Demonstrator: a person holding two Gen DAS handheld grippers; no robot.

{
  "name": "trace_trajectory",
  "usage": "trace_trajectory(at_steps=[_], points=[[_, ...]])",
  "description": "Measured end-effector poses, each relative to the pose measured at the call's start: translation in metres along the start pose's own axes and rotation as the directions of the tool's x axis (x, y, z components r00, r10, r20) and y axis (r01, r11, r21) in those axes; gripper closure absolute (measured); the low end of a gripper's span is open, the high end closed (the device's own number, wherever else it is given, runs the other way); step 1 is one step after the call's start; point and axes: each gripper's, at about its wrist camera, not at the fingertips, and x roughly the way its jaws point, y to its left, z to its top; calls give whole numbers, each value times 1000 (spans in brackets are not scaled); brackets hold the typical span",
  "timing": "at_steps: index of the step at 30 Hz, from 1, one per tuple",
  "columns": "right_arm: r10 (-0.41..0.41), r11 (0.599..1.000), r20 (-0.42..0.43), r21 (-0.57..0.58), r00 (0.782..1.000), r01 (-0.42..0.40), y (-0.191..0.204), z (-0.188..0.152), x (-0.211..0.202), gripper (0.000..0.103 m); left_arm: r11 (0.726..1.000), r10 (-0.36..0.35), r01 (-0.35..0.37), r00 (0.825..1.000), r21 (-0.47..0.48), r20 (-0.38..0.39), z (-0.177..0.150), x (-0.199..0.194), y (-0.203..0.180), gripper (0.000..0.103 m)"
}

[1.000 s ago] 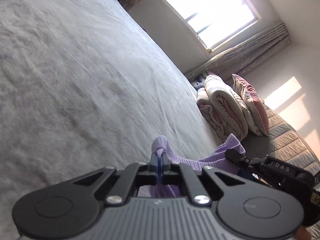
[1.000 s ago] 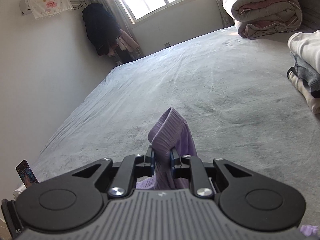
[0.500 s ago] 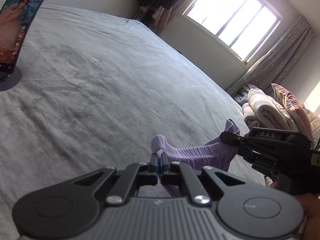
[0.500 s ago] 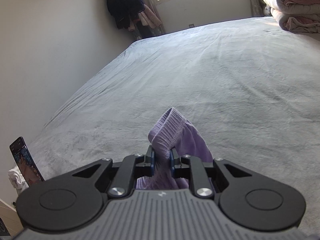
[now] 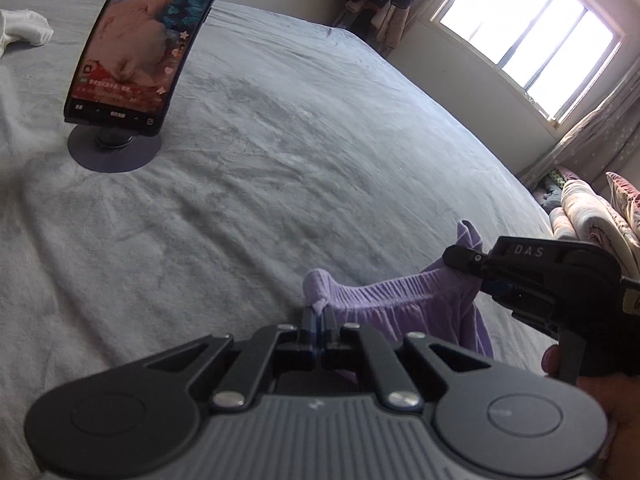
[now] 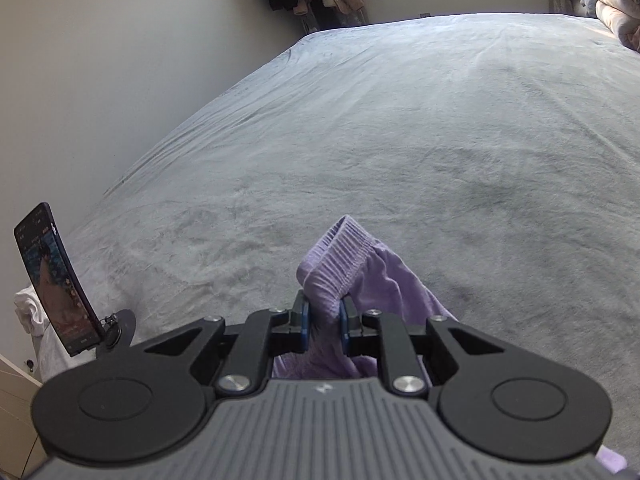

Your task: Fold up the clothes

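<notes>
My left gripper (image 5: 319,322) and right gripper (image 6: 323,316) each clamp the purple garment's (image 5: 400,292) waistband above the near bed (image 5: 280,168). I keep the band taut and level while lowering.

Our left gripper (image 5: 319,314) is pinched fully closed; our right gripper (image 6: 323,314), at its three o'clock, is clamped with a narrow gap, both angled downward.

Purple garment's (image 6: 372,280) lower part behind the tongs' housing; phone's (image 5: 140,40) top beyond the frame edge.
</notes>
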Motion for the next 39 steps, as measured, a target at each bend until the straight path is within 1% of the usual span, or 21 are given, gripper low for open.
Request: trace_trajectory(at_steps=[4, 5, 8, 10, 11, 13, 14, 17, 19, 22, 26, 29, 35, 39], points=[[-33, 999, -17, -11, 999, 33, 5, -6, 12, 84, 1000, -4, 2, 999, -26, -54, -2, 8, 6, 101], [-43, 999, -18, -9, 999, 43, 5, -6, 14, 84, 999, -10, 7, 998, -39, -62, -2, 9, 8, 101], [-56, 998, -26, -11, 998, 56, 5, -7, 17, 83, 999, -20, 18, 997, -39, -69, 0, 7, 7, 101], [-58, 998, -30, -12, 998, 58, 5, -7, 16, 78, 999, -22, 19, 997, -32, -69, 1, 6, 5, 100], [-55, 998, -33, -12, 998, 55, 5, -6, 15, 74, 1000, -16, 14, 997, -27, -70, 1, 6, 4, 100], [-42, 999, -35, -16, 998, 42, 6, -6, 8, 62, 1000, -13, 11, 998, -23, -65, 1, 4, 1, 94], [-37, 999, -36, -21, 999, 37, 6, -7, 4, 60, 1000, -14, 13, 998, -20, -63, 2, 3, 0, 92], [-37, 998, -31, -44, 999, 36, 6, -7, -12, 59, 1000, -8, 8, 999, -5, -43, 5, -3, -3, 84], [-46, 998, -27, -54, 999, 45, 5, -8, -23, 59, 1000, 1, -1, 1000, -1, -19, 7, -9, -5, 71], [-59, 997, -25, -53, 998, 57, -1, -11, -42, 58, 1000, 10, -10, 1000, 6, 6, 8, -15, -6, 70], [-72, 997, -22, -41, 997, 71, -12, -19, -67, 58, 999, -36, 36, 999, 9, 1, 6, -20, -7, 69], [-71, 997, -18, -25, 997, 71, -20, -27, -85, 58, 997, -69, 70, 998, 40, -14, 1, -21, -14, 69], [-68, 997, -24, -21, 997, 68, -24, -44, -110, 58, 986, -133, 139, 989, 94, -69, -10, -14, -30, 69], [-37, 999, -37, -23, 999, 37, -18, -59, -116, 58, 978, -164, 176, 980, 112, -109, -16, -5, -37, 70]])
